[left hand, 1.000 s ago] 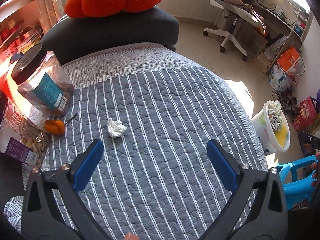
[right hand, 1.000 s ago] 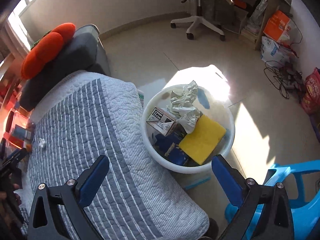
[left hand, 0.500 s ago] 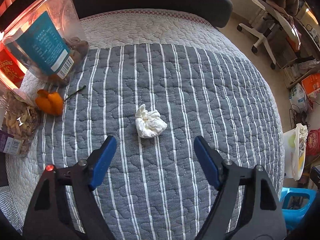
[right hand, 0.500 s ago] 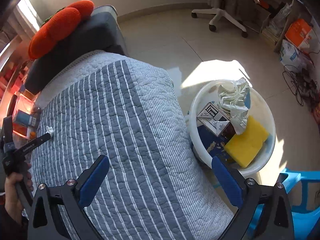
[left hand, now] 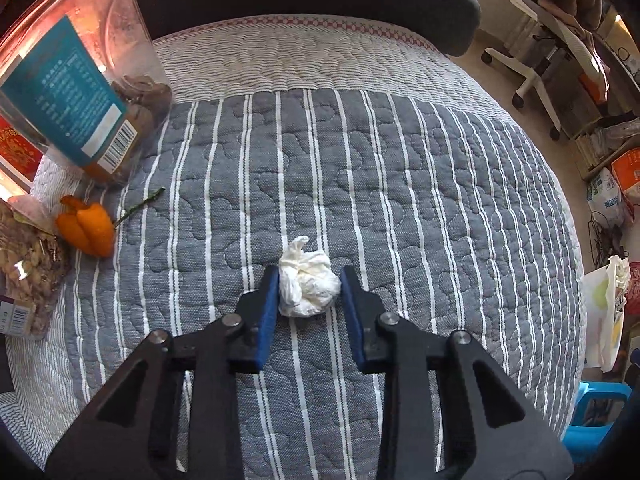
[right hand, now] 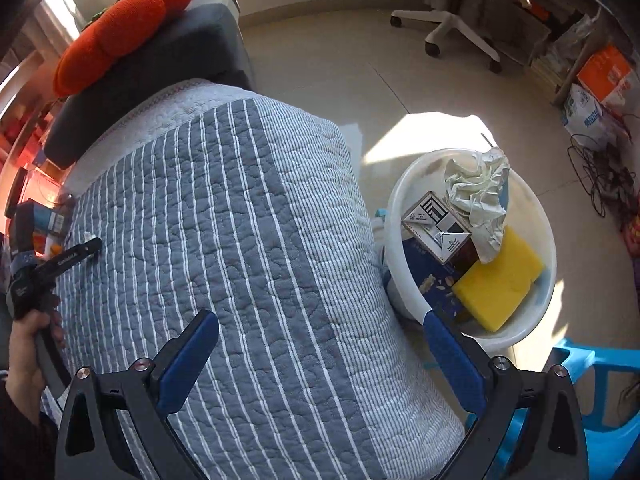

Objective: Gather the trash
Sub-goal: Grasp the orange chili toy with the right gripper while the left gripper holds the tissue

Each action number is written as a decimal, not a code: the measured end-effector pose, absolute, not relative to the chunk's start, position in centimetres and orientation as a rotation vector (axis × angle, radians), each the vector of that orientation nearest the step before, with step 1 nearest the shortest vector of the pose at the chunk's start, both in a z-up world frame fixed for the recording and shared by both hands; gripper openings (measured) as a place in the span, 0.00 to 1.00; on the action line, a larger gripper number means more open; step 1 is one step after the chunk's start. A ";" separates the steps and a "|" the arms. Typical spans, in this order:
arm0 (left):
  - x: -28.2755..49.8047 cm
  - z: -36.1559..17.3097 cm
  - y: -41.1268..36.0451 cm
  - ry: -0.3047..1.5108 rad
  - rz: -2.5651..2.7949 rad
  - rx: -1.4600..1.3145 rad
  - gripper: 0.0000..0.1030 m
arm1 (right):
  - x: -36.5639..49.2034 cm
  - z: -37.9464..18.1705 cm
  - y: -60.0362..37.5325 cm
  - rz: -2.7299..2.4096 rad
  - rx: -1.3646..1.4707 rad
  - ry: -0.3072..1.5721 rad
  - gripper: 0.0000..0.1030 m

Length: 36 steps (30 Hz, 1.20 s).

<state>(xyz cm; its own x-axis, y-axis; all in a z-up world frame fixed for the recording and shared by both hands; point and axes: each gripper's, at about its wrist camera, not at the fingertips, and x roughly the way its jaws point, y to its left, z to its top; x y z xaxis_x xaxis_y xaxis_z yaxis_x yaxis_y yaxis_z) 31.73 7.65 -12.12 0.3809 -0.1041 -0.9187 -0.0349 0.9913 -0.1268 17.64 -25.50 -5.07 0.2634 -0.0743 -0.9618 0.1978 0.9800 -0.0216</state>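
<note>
Between the fingers of the left gripper (left hand: pixel 308 280), whose jaws have just been closing, sits the crumpled tissue (left hand: pixel 307 288), both pads touching it; right gripper (right hand: pixel 320 344) released.

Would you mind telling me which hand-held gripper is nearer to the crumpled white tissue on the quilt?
Left. The left hand-held gripper has just been closing around the crumpled tissue, which sits between its pads. The right hand-held gripper hangs open over the quilt's opposite side, beside the trash basin.
</note>
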 end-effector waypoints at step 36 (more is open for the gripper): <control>19.5 -4.1 24.6 1.122 0.086 -0.225 0.31 | 29.4 -14.7 11.2 0.522 -0.039 1.178 0.52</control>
